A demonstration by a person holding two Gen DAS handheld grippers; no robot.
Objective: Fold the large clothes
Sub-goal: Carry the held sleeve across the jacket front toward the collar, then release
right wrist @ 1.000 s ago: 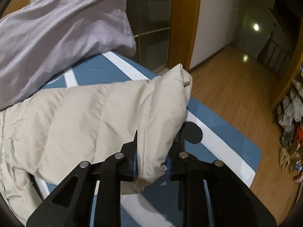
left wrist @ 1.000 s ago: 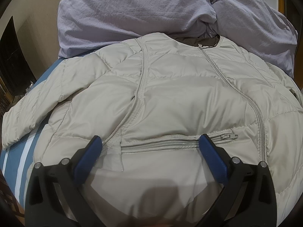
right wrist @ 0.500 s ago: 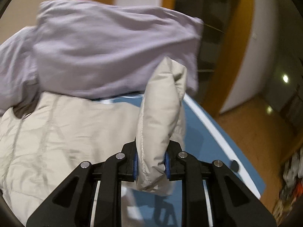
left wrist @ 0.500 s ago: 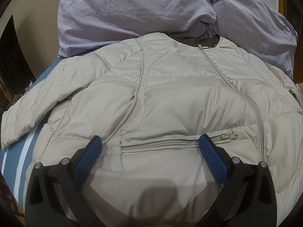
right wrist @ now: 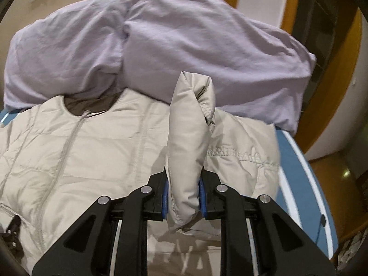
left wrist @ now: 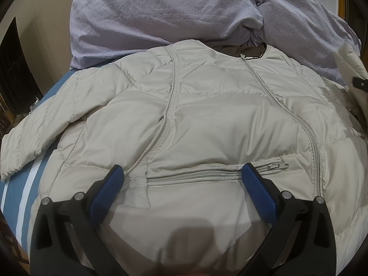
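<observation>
The beige puffer jacket [left wrist: 207, 119] lies front up and zipped on the blue striped bed cover [left wrist: 16, 197], its collar against the heaped lilac duvet [left wrist: 161, 16]. The right gripper [right wrist: 182, 197] is clamped on the cuff end of the jacket's sleeve [right wrist: 191, 138], the blue pads pressing the padded fabric from both sides so that it stands up between them. A second ago that sleeve stretched out sideways over the bed edge with the wooden floor behind it; now the gripper has swung inward and the sleeve rises over the jacket's chest, with the duvet behind it and the collar to its left. In my judgement the sleeve fold is about halfway through: the cuff has been carried in over the body but not yet laid down. The left gripper [left wrist: 181, 179] has stayed where it was, jaws spread wide and holding nothing, low over the hem with the pocket zip [left wrist: 195, 174] between its fingertips; whether they rest on the fabric is hard to tell. At the right edge of the left wrist view a blurred pale shape is probably the arriving sleeve. The other sleeve [left wrist: 30, 142] lies spread to the side, unfolded
</observation>
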